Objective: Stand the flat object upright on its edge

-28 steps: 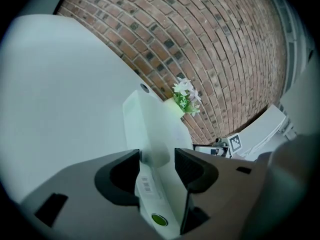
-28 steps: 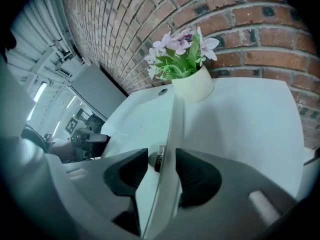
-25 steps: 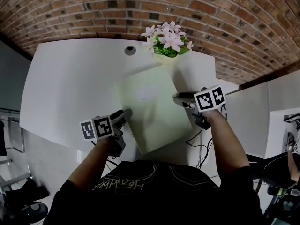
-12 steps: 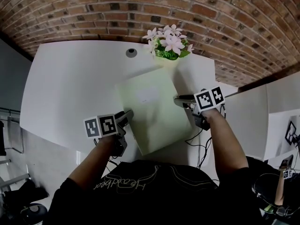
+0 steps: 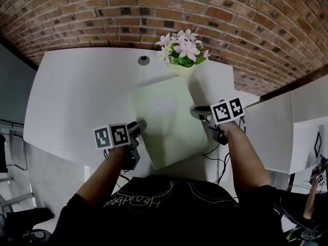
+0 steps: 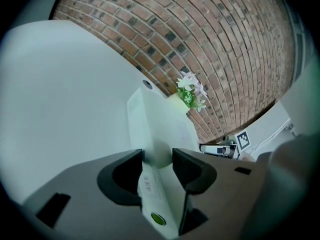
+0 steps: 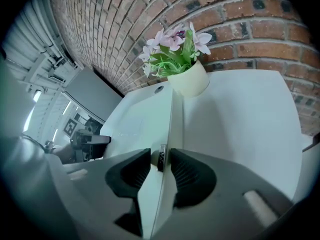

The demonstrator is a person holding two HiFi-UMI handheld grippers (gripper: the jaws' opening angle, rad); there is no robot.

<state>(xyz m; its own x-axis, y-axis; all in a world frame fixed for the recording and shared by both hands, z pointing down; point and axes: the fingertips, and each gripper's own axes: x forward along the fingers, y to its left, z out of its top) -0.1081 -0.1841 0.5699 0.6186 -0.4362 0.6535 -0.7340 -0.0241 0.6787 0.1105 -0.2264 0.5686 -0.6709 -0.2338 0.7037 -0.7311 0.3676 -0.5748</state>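
Clamping the two long edges ahead of the lift: grasp step of the uprighting task, with raising and turning not yet begun. Shows the flat object (image 5: pixel 166 122), pale green and thin, lying face-up on the white surface (image 5: pixel 77 96) directly in front of the flower pot (image 5: pixel 180 66), the corner farthest from the pot hanging past the surface's rim. Places the left claw (image 6: pixel 157 156) on the long edge left of the pot and well away from it, jaws having just been closing, now parted only by the object's thickness, pads pressed on its two faces. Places the right claw (image 7: pixel 160 159) on the opposite long edge, nearer the pot, jaws likewise having just been closing, now narrow and seated on the thin edge. Leaves unclear whether any gap has opened beneath the object. Calls next, by judgement, for raising one long edge with the other kept down as a pivot, rolling both wrists together, and staying clear of the pot.
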